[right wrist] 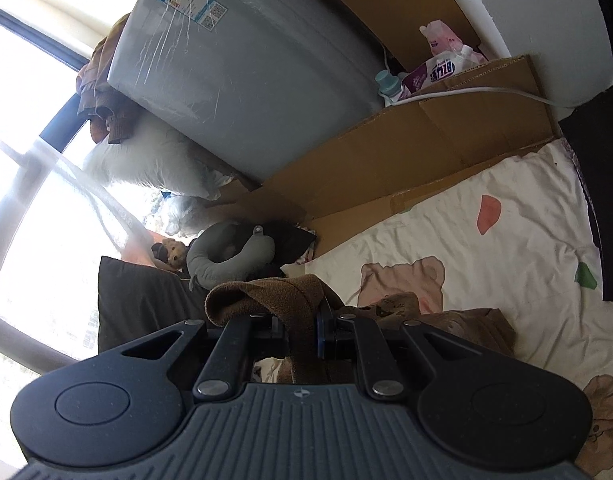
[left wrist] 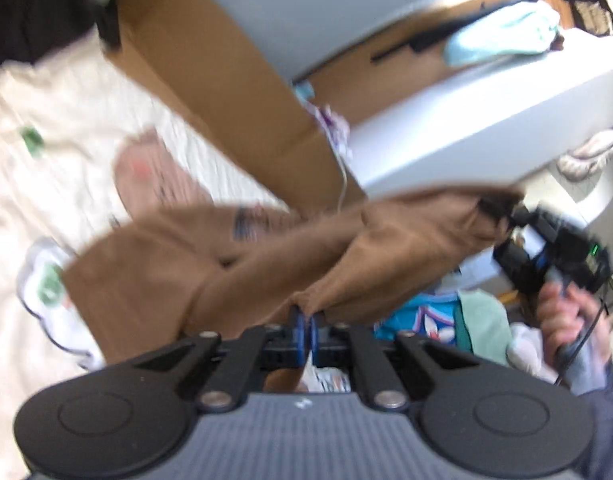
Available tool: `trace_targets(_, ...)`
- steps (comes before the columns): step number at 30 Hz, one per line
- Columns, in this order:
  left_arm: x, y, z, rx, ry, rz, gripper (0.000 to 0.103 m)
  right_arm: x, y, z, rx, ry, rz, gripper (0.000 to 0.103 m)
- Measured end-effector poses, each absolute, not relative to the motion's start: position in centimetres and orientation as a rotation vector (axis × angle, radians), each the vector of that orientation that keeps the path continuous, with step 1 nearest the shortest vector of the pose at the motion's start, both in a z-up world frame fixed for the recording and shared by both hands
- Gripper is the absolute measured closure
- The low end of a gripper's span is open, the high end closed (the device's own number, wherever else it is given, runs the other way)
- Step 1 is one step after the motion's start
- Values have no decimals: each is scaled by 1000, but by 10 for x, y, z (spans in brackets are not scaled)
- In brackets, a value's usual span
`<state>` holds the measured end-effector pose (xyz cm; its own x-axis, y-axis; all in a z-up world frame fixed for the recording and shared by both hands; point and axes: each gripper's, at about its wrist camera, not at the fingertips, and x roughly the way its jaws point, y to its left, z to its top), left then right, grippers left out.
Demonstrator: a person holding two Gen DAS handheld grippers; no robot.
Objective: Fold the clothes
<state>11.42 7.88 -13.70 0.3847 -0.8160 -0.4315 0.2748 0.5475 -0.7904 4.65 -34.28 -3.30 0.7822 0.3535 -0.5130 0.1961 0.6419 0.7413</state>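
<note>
Your left tongs (left wrist: 306, 322) and right tongs (right wrist: 302, 326) each clamp the brown garment (left wrist: 266, 264); only the left view shows it stretched between them.

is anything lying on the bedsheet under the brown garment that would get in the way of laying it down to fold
Nothing visible does. Both the left gripper and right gripper hold the brown garment over the bedsheet, which looks bare there; the cardboard sits off along its edge.

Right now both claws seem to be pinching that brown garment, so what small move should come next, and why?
Probably draw the two grippers apart to pull the brown garment taut. The left gripper and right gripper each pinch it, yet it sags bunched above the patterned bedsheet.
</note>
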Motion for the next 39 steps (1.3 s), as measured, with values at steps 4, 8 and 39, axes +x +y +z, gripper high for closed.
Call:
trace_targets(4,114,109,-93,-663,838,-698,100,38,-332,-30,927,684,142,91)
trace_targets(8,112,134,-39,-650,735,-660,100,31,-314,-6,916,650,241,91)
trace_targets(39,90,129,88,-525,531,-643,100,-13,-326,51,966,501,328,91)
